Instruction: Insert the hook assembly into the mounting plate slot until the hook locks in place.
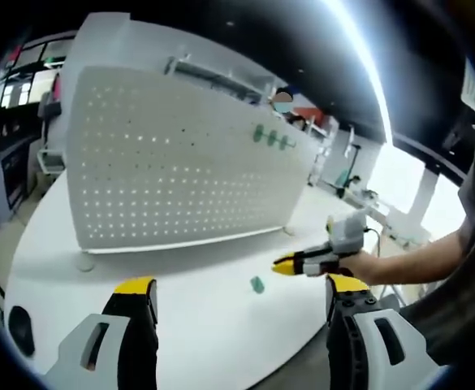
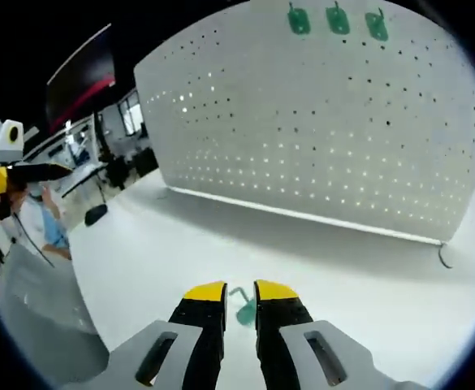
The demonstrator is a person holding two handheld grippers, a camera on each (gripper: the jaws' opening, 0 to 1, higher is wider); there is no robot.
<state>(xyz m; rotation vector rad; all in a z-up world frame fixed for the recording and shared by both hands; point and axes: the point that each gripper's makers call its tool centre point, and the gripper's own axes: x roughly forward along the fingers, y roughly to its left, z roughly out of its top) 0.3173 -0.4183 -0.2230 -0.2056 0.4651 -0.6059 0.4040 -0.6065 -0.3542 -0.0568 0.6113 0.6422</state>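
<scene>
A white pegboard (image 1: 180, 162) stands upright on the white table (image 1: 188, 325). Three green hooks (image 1: 269, 136) hang near its top edge, and they appear again as the green hooks (image 2: 334, 20) in the right gripper view. A loose green hook (image 1: 257, 284) lies on the table in front of the board. My right gripper (image 1: 290, 264) hovers just beside and above it. In its own view my right gripper (image 2: 239, 291) has its jaws a narrow gap apart, and the loose hook (image 2: 243, 310) shows through that gap, not gripped. My left gripper (image 1: 241, 286) is wide open and holds nothing.
A person's hand and arm (image 1: 408, 264) hold the right gripper at the table's near right edge. A small black object (image 1: 18, 329) sits at the table's left rim. The board rests on round feet (image 1: 85, 262). Benches and shelves fill the room behind.
</scene>
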